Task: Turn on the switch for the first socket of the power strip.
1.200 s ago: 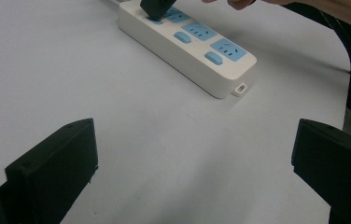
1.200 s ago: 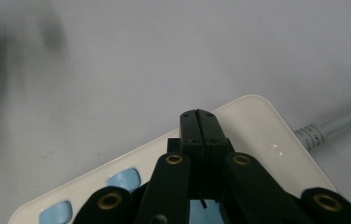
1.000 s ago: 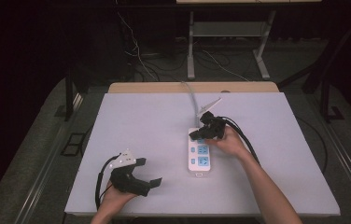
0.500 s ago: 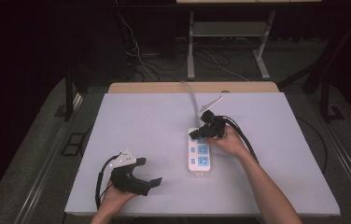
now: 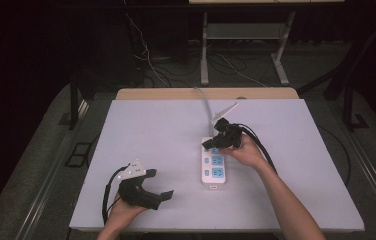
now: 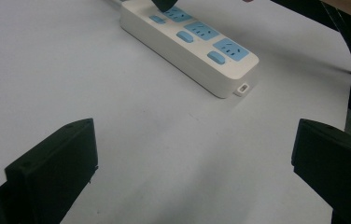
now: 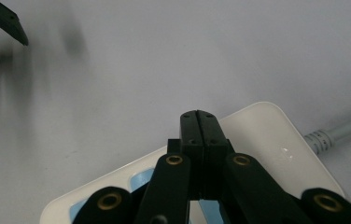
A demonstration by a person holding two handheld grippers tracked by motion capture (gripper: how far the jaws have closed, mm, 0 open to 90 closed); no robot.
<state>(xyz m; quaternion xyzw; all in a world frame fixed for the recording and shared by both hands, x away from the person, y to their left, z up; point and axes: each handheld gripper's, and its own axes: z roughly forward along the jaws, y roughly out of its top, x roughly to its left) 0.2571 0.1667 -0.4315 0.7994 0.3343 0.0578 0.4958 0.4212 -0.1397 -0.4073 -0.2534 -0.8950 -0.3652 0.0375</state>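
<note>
The white table (image 5: 151, 130) stood in a dark room. No writing was readable on the power strip (image 5: 213, 166); it ran lengthwise away from you, under your right gripper (image 5: 211, 144), jaws pressed together. Your left gripper (image 5: 162, 196) gaped empty, well short of it.

**Power strip ahead of our open left gripper**

We look along our left gripper (image 6: 192, 182), whose two black jaws stand wide apart at the bottom corners with nothing between them. Beyond them, on the pale desk (image 6: 71, 70), lies a white power strip (image 6: 190, 46), running diagonally from the upper middle toward the right. We see blue sockets and blue switches on its top face. A dark gripper tip (image 6: 164, 4) meets its far end at the top edge.
</note>
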